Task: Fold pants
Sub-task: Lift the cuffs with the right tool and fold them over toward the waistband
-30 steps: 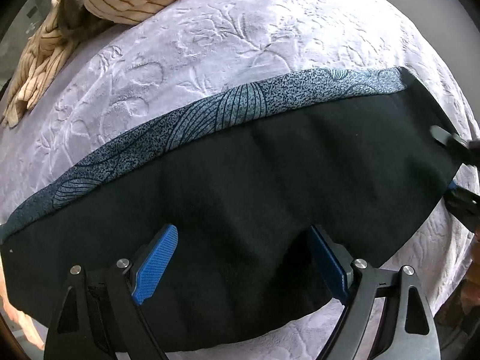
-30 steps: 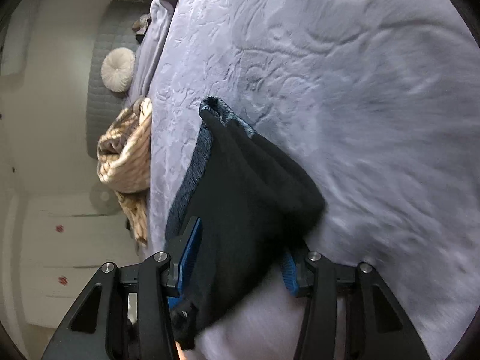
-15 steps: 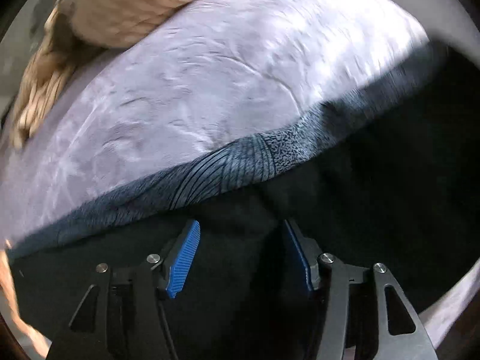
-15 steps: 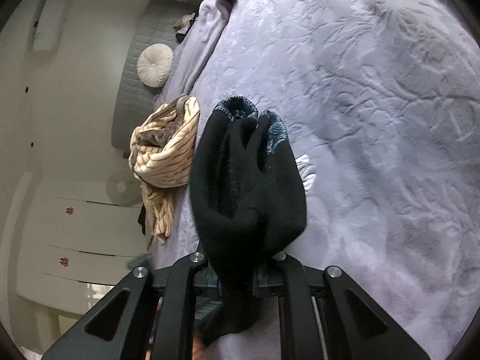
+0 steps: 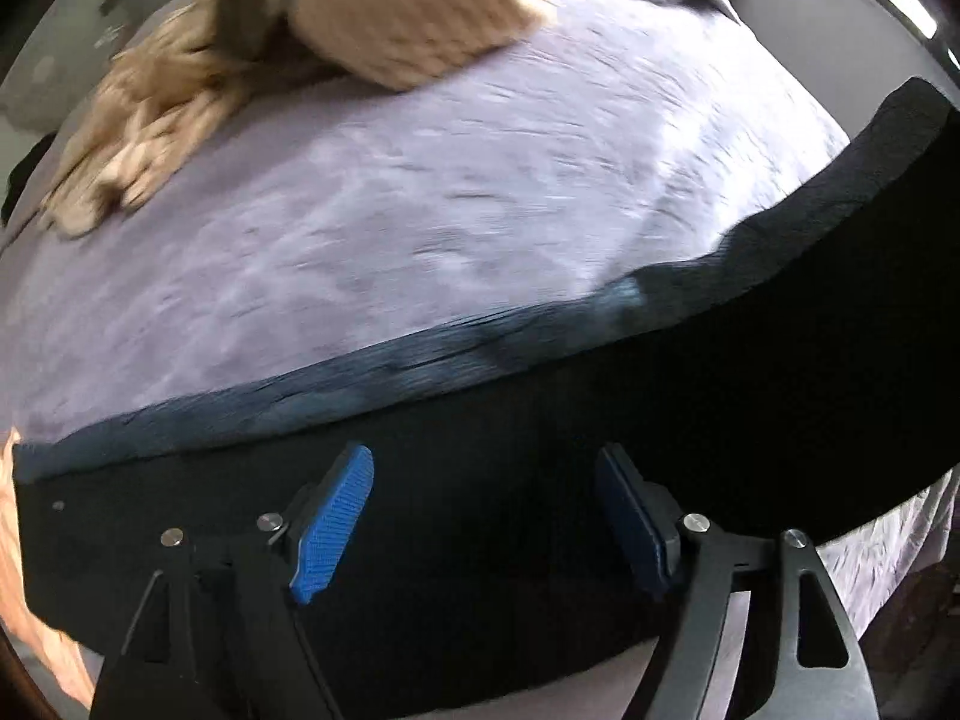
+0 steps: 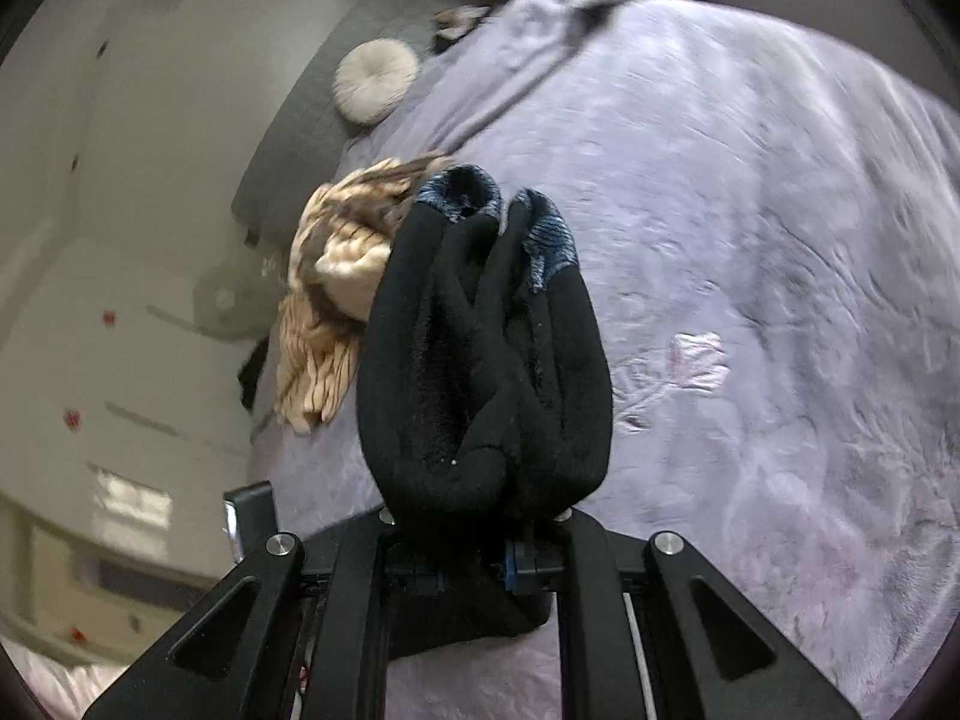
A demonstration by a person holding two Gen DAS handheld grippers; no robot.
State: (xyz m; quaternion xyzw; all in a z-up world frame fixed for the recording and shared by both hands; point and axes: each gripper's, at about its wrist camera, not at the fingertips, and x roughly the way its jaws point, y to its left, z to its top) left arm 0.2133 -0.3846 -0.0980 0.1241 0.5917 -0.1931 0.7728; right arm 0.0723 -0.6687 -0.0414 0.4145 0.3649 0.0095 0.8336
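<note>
Lavender embossed bedspread (image 6: 780, 240) underfoot, grey headboard and pale wall behind.

Right gripper (image 6: 480, 564) clamped tight on a bunched end of the black pants (image 6: 480, 360), fleece bulging up out of the closed jaws, blue patterned trim at the top of the bunch. Left gripper (image 5: 480, 516) spread wide, blue pads (image 5: 333, 525) hanging over the same pants (image 5: 540, 510) with nothing between them (contact with the cloth not readable through the blur). Pants stretched as a long dark band along the near edge of the bed, the right-hand end lifted off the cover. Beyond, a striped beige garment (image 5: 372, 18) heaped toward the far left corner.

Probably soft, thick and limp: no stiffness to hold a crease, some sag under own weight, little slip against plush. Best taken at the hem or waistband edge, through every layer.
</note>
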